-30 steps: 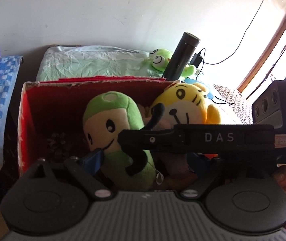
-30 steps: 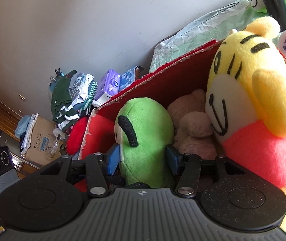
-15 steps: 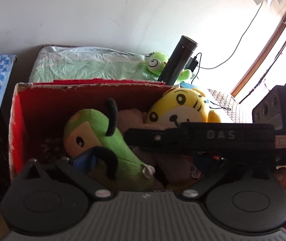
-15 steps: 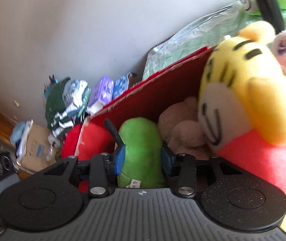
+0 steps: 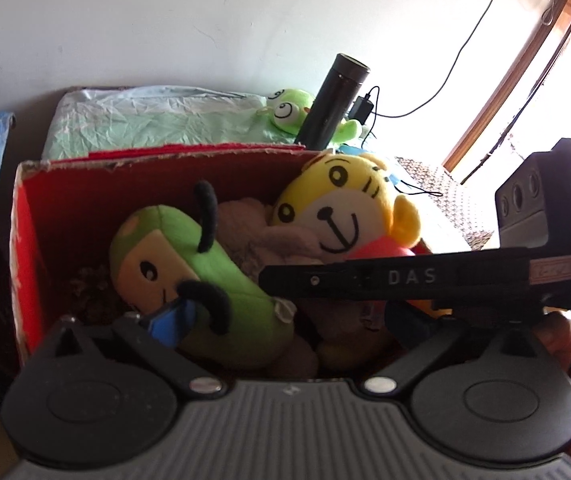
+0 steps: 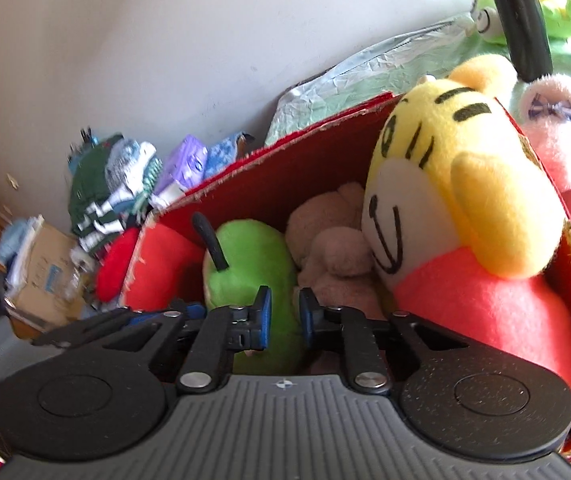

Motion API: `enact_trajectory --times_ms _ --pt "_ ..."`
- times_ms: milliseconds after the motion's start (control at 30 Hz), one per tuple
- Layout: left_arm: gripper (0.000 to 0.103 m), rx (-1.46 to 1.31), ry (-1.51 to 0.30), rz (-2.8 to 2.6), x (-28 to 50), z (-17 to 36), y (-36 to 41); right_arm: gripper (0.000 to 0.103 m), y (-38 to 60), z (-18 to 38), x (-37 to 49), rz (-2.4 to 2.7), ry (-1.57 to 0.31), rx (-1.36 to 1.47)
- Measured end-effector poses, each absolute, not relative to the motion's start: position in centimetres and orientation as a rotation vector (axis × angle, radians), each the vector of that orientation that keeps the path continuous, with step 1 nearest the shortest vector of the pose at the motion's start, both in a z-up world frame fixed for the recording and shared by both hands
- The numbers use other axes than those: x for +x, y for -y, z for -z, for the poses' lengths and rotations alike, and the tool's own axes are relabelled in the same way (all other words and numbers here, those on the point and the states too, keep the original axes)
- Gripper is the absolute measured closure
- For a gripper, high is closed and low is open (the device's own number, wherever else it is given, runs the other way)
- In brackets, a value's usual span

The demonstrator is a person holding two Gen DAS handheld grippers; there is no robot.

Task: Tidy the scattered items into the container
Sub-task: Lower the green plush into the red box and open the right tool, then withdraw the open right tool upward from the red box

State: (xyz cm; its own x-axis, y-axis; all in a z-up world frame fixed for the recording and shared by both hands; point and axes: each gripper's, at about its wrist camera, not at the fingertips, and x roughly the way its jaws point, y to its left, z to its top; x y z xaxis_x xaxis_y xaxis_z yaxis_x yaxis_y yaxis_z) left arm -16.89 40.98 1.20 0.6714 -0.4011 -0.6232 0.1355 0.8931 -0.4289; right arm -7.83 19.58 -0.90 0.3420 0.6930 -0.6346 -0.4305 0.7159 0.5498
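A red cardboard box (image 5: 145, 158) (image 6: 285, 148) holds a green plush (image 5: 189, 256) (image 6: 253, 256) lying on its back, a brown plush (image 5: 253, 236) (image 6: 333, 252) and a yellow tiger plush (image 5: 337, 204) (image 6: 445, 184). My left gripper (image 5: 289, 319) stands wide open over the box's near side, one blue pad beside the green plush's face, pressing on nothing. My right gripper (image 6: 285, 316) is closing, its blue pads pinching the green plush's lower end. Its black body (image 5: 405, 278) crosses the left wrist view.
Behind the box lie pale green bedding (image 5: 157, 120), a green frog plush (image 5: 289, 110) and a black flask (image 5: 335, 100). A pink plush (image 6: 557, 128) sits right of the box. Folded clothes (image 6: 113, 184) and a cardboard carton (image 6: 45, 268) stand to the left.
The green plush has tipped from upright to lying down inside the box. My right jaws have narrowed on its lower end. My left jaws have spread wider and let go.
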Motion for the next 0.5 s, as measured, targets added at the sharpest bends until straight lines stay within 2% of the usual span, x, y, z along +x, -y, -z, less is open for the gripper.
enact_trajectory --times_ms 333,467,500 --pt "0.003 -0.349 -0.801 0.282 -17.0 -1.3 -41.0 0.091 -19.8 1.2 -8.0 -0.744 -0.972 0.238" --pt "0.003 -0.34 -0.793 0.235 -16.8 -1.6 -41.1 0.088 -18.7 0.4 -8.8 -0.737 -0.904 0.272" --pt "0.003 -0.339 -0.798 0.215 -16.7 -1.7 -41.2 0.084 -18.3 0.2 -9.0 -0.734 -0.886 0.277"
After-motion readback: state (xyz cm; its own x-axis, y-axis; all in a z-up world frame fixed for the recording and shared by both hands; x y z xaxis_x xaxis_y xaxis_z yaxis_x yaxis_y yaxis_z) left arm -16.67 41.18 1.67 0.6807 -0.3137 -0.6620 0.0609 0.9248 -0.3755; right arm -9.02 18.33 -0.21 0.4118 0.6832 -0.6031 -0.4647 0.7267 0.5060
